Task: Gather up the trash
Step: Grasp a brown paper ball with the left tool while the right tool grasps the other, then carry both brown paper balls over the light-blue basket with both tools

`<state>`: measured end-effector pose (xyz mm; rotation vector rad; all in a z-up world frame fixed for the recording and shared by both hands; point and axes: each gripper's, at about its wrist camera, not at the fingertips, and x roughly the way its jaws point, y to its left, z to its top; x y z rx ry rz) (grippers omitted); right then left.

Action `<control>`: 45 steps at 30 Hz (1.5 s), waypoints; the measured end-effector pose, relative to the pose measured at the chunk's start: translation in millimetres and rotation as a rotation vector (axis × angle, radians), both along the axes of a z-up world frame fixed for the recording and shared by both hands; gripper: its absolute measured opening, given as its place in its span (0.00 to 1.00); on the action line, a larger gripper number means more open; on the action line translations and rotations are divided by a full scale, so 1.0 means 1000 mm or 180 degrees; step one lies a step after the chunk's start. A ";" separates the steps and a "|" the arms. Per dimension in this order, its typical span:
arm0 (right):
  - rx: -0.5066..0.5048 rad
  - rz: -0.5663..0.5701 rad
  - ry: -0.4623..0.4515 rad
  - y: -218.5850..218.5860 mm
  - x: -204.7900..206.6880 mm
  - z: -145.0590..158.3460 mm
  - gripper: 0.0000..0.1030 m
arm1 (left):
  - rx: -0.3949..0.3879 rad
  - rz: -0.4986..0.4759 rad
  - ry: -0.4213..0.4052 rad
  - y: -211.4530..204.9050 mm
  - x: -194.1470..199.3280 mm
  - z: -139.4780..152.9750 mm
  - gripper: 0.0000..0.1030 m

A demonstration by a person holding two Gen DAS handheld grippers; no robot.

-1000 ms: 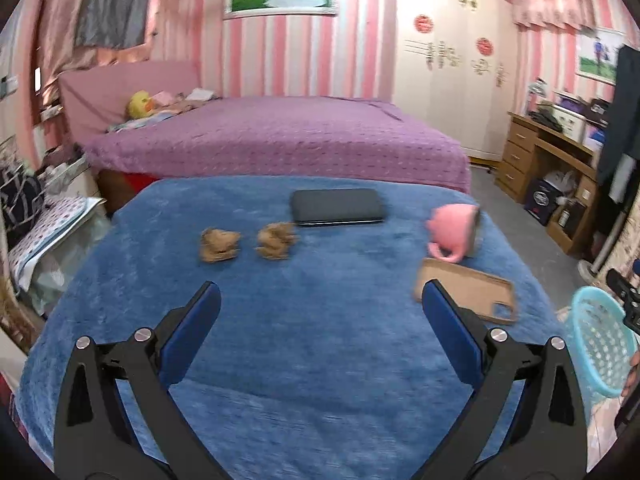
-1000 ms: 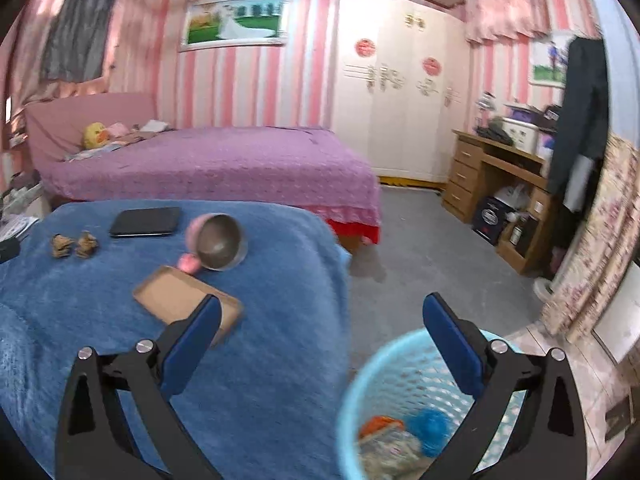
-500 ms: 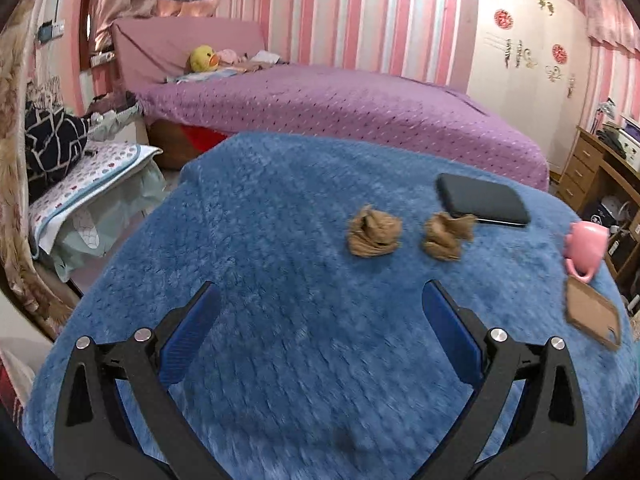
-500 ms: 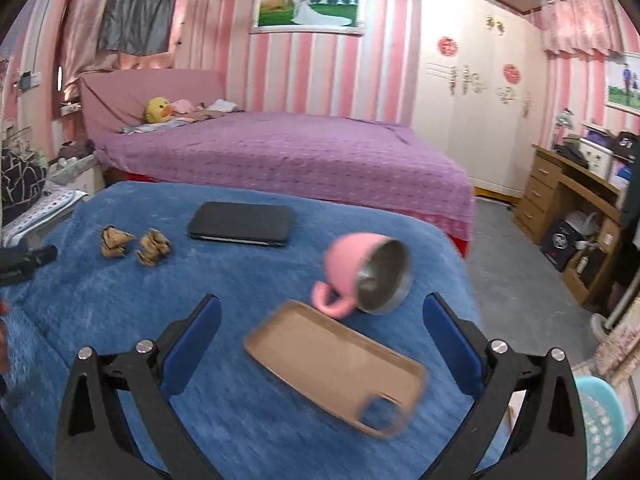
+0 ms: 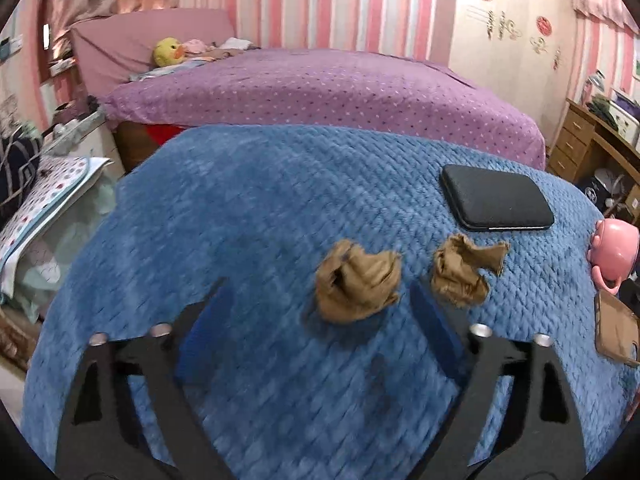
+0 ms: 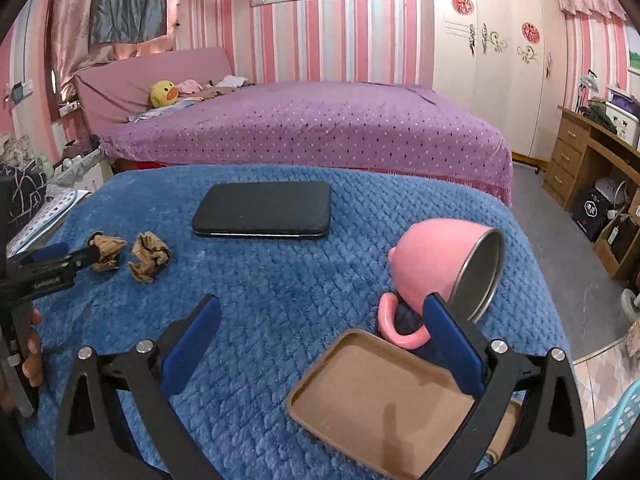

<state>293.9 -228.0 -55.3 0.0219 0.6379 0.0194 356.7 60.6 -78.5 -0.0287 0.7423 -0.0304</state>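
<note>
Two crumpled brown paper wads lie side by side on the blue quilted cover of the desk (image 5: 248,208). The nearer wad (image 5: 358,286) sits just ahead of the left hand-held gripper (image 5: 320,304), roughly between its two blue-padded fingertips but not touched by either; the jaws stand wide apart and hold nothing. In the right wrist view this gripper's tip appears to reach that wad (image 6: 106,252), though contact cannot be confirmed there. The second wad (image 5: 464,270) lies just to the right of the first, beyond the gripper's right finger.

Behind the second wad a black phone (image 5: 496,202) lies flat. Further right a pink mug (image 6: 444,272) lies tipped on its side, its metal-lined mouth facing right and its handle down, touching the edge of a brown phone case (image 6: 376,396) that lies open side up.

The right hand-held gripper (image 6: 320,320) hovers over the case and mug, fingers spread wide and empty. A light blue basket (image 6: 616,424) shows at the lower right edge, off the desk. A purple bed (image 6: 320,128) stands behind.
</note>
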 end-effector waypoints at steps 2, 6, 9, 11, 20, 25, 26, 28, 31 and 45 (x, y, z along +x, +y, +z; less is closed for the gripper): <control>-0.0011 0.0015 0.0015 0.002 0.004 0.000 0.95 | -0.0043 -0.0130 0.0122 -0.005 0.008 -0.006 0.56; -0.0064 0.0076 0.0021 0.014 0.010 -0.001 0.95 | -0.0090 -0.0280 0.0080 -0.008 0.004 -0.007 0.43; -0.0042 0.0157 0.0030 0.029 0.016 -0.003 0.95 | -0.0110 -0.0217 0.0008 -0.004 -0.004 -0.003 0.43; -0.0037 0.0234 0.0052 0.041 0.019 -0.005 0.95 | -0.0145 -0.0085 -0.0053 0.010 -0.012 0.003 0.43; -0.0211 0.0668 0.0062 0.108 0.041 -0.009 0.95 | 0.0141 0.0499 -0.0056 0.071 -0.025 -0.001 0.43; -0.0230 0.0782 0.0150 0.131 0.059 -0.016 0.94 | -0.0161 0.0609 -0.0026 0.093 -0.026 -0.004 0.43; -0.0213 0.0789 0.0176 0.133 0.063 -0.017 0.93 | -0.0157 0.0602 -0.0015 0.093 -0.025 -0.005 0.43; -0.0149 0.0816 0.0240 0.139 0.073 -0.018 0.86 | -0.0136 0.0588 -0.0012 0.091 -0.025 -0.006 0.43; -0.0110 0.0888 0.0317 0.151 0.085 -0.025 0.78 | -0.0125 0.0590 -0.0013 0.090 -0.022 -0.006 0.43; -0.0242 0.1102 0.0135 0.143 0.053 -0.015 0.45 | -0.0032 0.0569 -0.0026 0.084 -0.021 -0.006 0.43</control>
